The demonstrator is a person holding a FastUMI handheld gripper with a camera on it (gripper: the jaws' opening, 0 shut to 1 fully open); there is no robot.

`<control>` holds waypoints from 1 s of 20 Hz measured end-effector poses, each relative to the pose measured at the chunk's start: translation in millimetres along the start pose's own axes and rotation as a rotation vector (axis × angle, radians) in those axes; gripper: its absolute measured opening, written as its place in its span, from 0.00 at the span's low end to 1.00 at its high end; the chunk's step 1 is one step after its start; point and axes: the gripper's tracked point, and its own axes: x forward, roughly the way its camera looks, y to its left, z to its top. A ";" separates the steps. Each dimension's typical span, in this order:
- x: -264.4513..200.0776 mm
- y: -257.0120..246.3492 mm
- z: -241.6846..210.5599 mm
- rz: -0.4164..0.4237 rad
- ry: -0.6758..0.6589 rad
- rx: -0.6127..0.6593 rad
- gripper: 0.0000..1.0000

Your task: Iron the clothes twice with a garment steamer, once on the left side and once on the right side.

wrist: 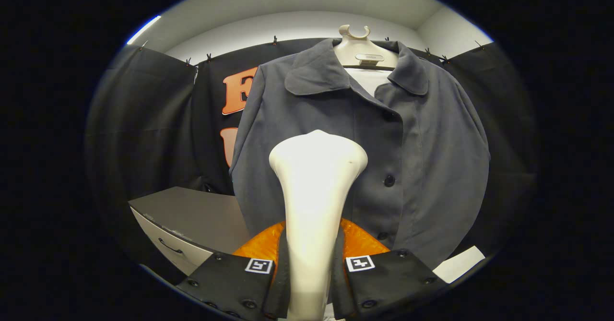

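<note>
Grasping item: gripper (312,273) clenched on garment steamer (314,206), both fingers pressed against its pale neck, head raised upright at 12 o'clock. Garment: grey buttoned jacket (422,167) on pale hanger (362,52), just beyond the steamer head. Fixture: grey drawer cabinet (192,220) at 9 o'clock, below the jacket's sleeve.

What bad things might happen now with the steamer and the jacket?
1. The hand-held gripper has both fingers pressed on the garment steamer's slim handle; it might twist or slip.
2. The grey jacket hangs loosely on a hanger, so pushing may swing it away.
3. The steamer head could catch on a button.
</note>
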 end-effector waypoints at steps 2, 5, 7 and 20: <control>-4.5 1.0 -14.5 0.000 0.014 0.005 0.42; -10.8 -0.6 -39.5 -0.003 0.041 0.011 0.42; -17.1 -1.2 -57.7 -0.008 0.060 0.015 0.42; -39.3 -3.5 -151.2 -0.016 0.187 0.018 0.42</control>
